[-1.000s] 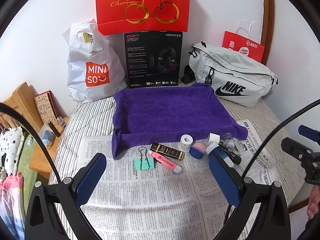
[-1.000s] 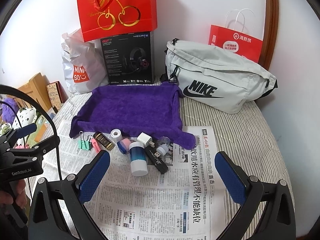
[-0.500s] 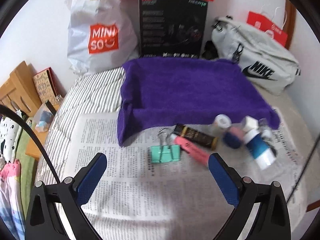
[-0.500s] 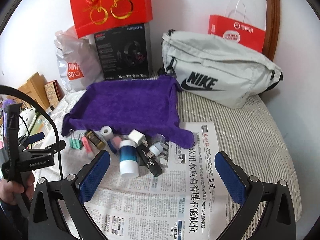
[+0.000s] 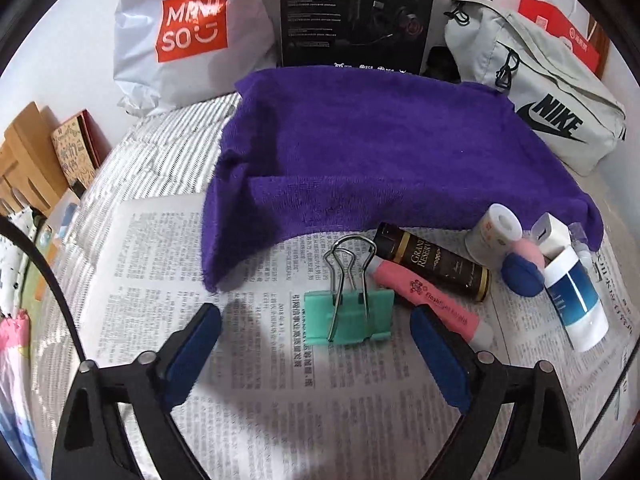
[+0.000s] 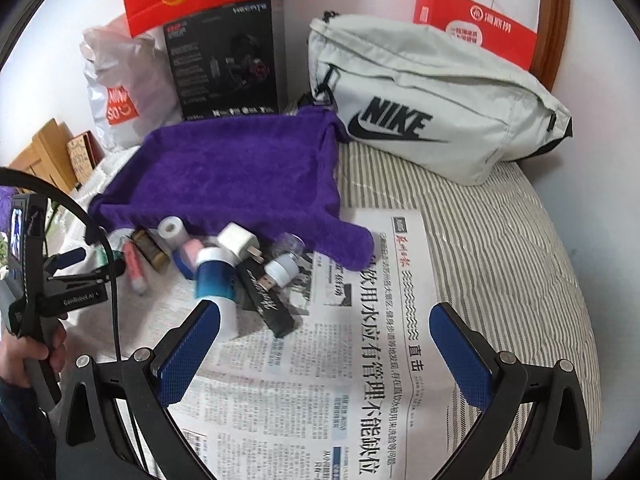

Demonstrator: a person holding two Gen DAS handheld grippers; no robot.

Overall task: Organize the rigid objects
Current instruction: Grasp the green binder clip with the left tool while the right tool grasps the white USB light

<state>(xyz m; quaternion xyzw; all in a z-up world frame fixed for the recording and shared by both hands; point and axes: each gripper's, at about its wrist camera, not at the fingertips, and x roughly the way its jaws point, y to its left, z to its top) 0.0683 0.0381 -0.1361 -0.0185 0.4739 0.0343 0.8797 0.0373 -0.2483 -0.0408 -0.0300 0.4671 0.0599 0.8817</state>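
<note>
The purple towel [image 5: 384, 152] lies spread on the striped bed [image 6: 500, 240], apparently as the sorting surface; a newspaper [image 5: 280, 392] covers the bedding in front of it. The rigid items lie in a row along the towel's near edge. The left claw [image 5: 316, 316] is spread, its jaws just having been closing, and straddles the green binder clip [image 5: 348, 312] without touching it. A pink highlighter [image 5: 428, 304] touches the clip's right end and crowds the right finger. The right claw [image 6: 324, 320] stands spread and empty, beside the blue-and-white bottle [image 6: 216, 276].

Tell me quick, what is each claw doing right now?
Left claw: open, just been closing, holding nothing.
Right claw: open, empty.
</note>
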